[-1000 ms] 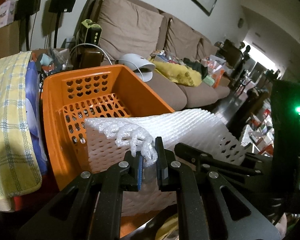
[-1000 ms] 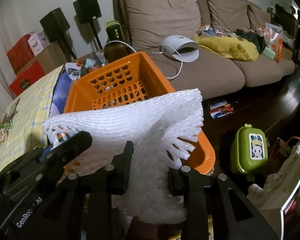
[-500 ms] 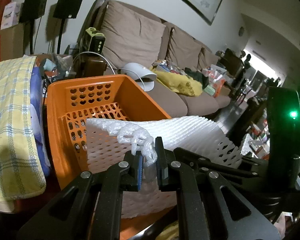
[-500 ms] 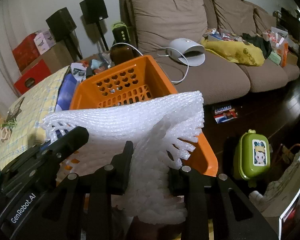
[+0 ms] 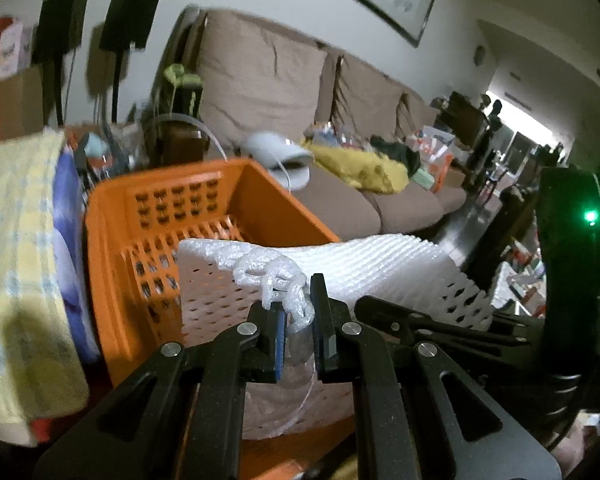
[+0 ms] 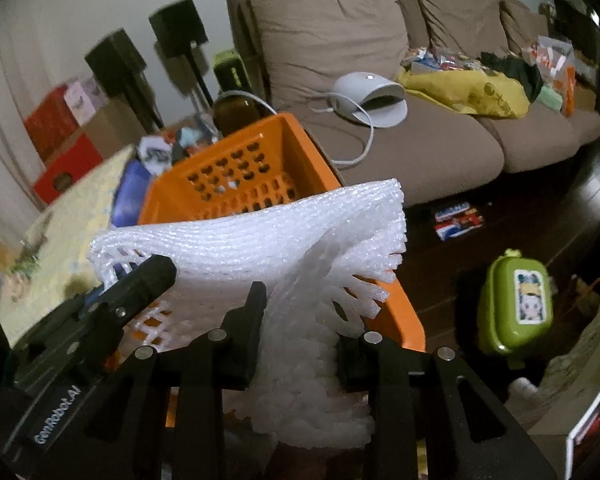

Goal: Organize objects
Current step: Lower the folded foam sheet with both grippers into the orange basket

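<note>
**While both tongs grip it, foam netting hangs over the basket**

Left to right. Yellow checked cloth [image 5: 18,248] at far left, draped, a blue item just beside it. Orange basket [image 5: 112,240] next, heart-shaped holes in its back wall. White foam net sheet [image 5: 380,264] stretched above the basket's near end, between the two tools. Left gripper [image 5: 298,316] clamped on a bunched corner of the sheet. Right gripper [image 6: 300,328] closed around the gathered opposite end, foam bulging between its fingers. Brown sofa [image 6: 420,136] behind, a white device [image 6: 370,98] on its seat. Green case [image 6: 514,306] on the dark floor at right.
</note>
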